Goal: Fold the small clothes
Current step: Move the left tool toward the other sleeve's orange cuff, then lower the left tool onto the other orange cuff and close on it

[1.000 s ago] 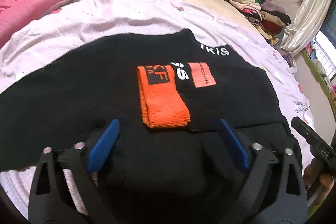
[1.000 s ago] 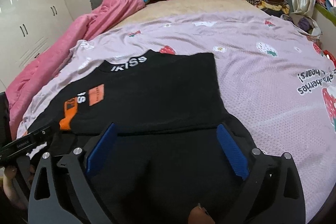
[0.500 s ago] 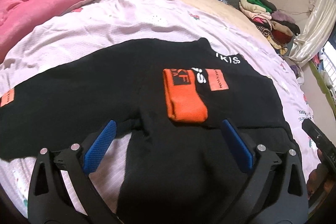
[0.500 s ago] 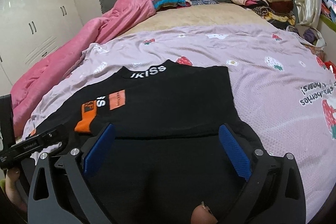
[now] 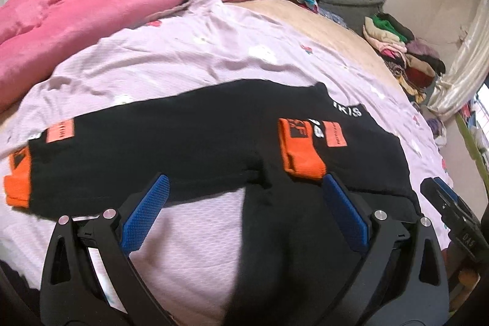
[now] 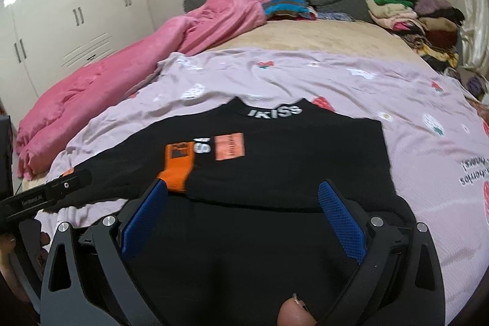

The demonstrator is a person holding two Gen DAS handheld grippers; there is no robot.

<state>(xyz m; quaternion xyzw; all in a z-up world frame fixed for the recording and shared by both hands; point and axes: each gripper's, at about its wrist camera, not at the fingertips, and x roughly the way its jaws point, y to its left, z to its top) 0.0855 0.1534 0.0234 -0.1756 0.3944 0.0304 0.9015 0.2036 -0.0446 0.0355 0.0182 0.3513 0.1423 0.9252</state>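
Left wrist view is showing a black sweater [image 5: 189,142] lying flat on the lilac strawberry-print sheet [image 5: 183,51] near the bed's front edge, one orange-cuffed sleeve [image 5: 301,152] folded across its chest, the other stretching toward the left edge. The knit is looking soft and matte. The left gripper [image 5: 241,210] and right gripper [image 6: 244,213] are both hovering released, blue textured pads spread, grasping nothing.

R gripper [image 6: 243,197] hovering w/ jaws spread wide over black top [image 6: 275,173] lying on lilac sheet [image 6: 397,100]; orange cuff [image 6: 178,167] folded across its front; L gripper [image 6: 45,194] poking in at left edge.
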